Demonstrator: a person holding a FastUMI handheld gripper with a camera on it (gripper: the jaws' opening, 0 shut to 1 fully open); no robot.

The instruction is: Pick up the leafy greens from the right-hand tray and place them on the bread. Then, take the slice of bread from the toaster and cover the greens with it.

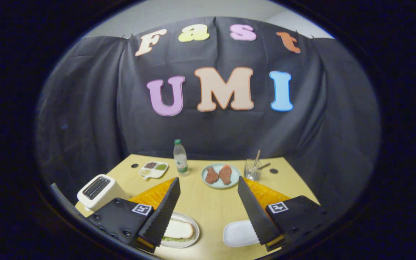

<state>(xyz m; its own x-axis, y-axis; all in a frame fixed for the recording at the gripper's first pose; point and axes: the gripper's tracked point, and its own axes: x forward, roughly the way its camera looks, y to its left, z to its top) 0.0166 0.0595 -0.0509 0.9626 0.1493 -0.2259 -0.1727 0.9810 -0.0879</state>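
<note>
My gripper (pixel 208 213) hangs open above the near edge of the yellow table (pixel 208 202), nothing between its fingers. By the left finger (pixel 161 216) sits a white plate (pixel 190 242) with a slice of bread (pixel 179 229) lying on top of green leaves (pixel 177 239) that peek out beneath it. Next to the right finger (pixel 255 213) lies a white tray (pixel 238 233), its surface bare. The white toaster (pixel 98 189) stands to the left, beyond the left finger; its slots look dark.
Beyond the fingers stand a water bottle (pixel 181 158), a small divided dish (pixel 153 169), a pale plate with two reddish meat pieces (pixel 219 175), and a glass holding utensils (pixel 253 169). The black cloth wall closes off the back of the table.
</note>
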